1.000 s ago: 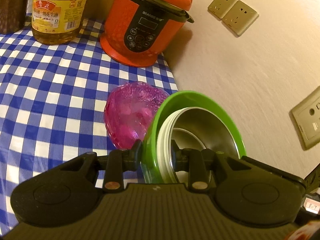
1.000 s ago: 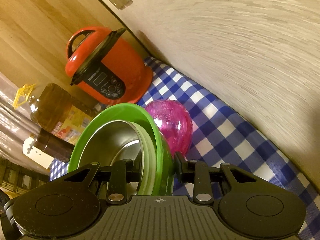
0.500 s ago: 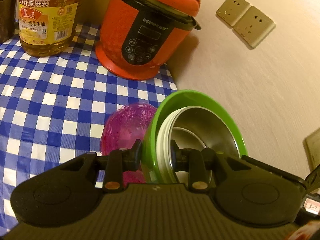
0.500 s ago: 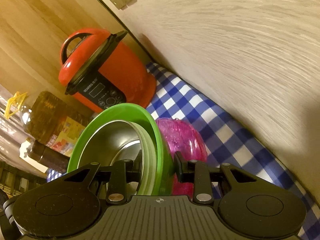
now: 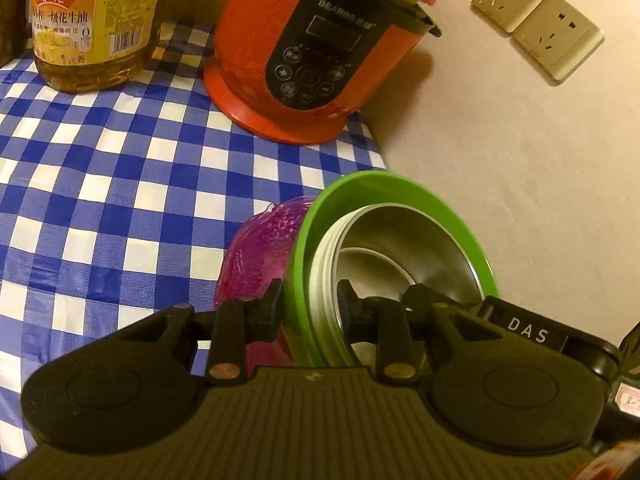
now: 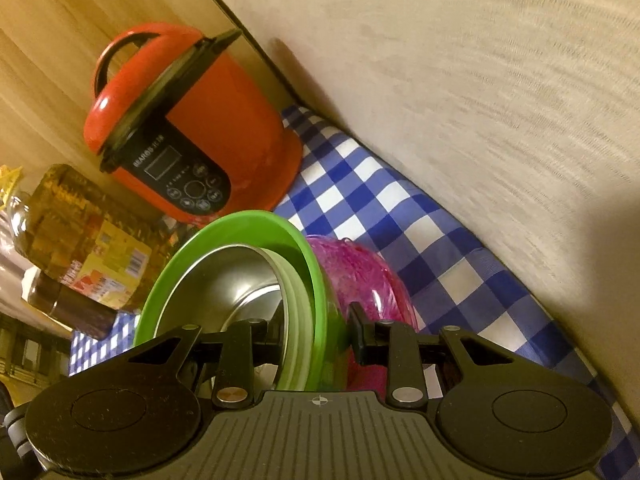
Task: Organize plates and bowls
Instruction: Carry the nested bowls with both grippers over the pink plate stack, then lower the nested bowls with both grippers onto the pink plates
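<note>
Ahead of both grippers a red cooker [image 5: 320, 48] stands on the blue checked cloth [image 5: 100, 184], an oil bottle [image 5: 92, 24] beside it. The left gripper [image 5: 310, 306] and right gripper [image 6: 316, 326] each pinch the rim of a green bowl [image 5: 400, 184] nested with a steel bowl [image 5: 408, 240]. A pink bowl [image 5: 260, 248] lies just beyond the fingers, under the green bowl.

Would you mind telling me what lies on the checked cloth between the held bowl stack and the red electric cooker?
Only bare blue-and-white checked tablecloth separates the green-rimmed, steel-lined bowl stack from the red electric cooker, as the left wrist view shows.
</note>
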### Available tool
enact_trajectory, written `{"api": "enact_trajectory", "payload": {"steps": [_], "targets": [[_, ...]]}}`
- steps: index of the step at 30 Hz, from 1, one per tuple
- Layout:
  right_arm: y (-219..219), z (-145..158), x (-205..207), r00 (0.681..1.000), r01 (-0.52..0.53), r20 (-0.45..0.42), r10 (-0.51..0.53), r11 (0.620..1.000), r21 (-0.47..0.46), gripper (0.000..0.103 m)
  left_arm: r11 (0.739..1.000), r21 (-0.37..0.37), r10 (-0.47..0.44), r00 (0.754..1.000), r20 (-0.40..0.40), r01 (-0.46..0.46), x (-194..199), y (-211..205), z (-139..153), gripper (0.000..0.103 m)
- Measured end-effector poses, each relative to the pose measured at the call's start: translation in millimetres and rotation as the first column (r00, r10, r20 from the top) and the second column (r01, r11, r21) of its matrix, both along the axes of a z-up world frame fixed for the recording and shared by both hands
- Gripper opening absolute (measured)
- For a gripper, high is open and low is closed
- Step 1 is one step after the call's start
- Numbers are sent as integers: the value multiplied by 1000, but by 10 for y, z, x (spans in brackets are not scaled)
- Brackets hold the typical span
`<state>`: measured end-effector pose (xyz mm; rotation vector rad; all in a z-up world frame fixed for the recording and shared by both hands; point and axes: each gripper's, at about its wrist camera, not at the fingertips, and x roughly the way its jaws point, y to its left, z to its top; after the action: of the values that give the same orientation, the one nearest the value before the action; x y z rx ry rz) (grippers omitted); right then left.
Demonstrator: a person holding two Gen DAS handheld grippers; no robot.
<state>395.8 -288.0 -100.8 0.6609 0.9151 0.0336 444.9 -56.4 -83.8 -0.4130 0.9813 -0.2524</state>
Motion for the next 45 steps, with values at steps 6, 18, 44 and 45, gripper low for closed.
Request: {"api": "enact_trajectory", "payload": {"steps": [6,18,44,45], "targets": [[6,-164,44,1000,-10,-8,10,1000,0,30,1000,11,-1,1000,-7,1,49,-10,-146,25],[19,-339,77,1000,-22,0,22,1000,-5,30,1000,29,6,1000,-1,-6,135,-56,-276,25],[58,-252,32,996,-52,71,55,998,-44,55,999,37,21,999,47,-23,71,-22,-183,34],[57,-242,22,996,-52,73,55,998,-42,55,999,44,22,998,52,-25,57,-21,-161,34]]}}
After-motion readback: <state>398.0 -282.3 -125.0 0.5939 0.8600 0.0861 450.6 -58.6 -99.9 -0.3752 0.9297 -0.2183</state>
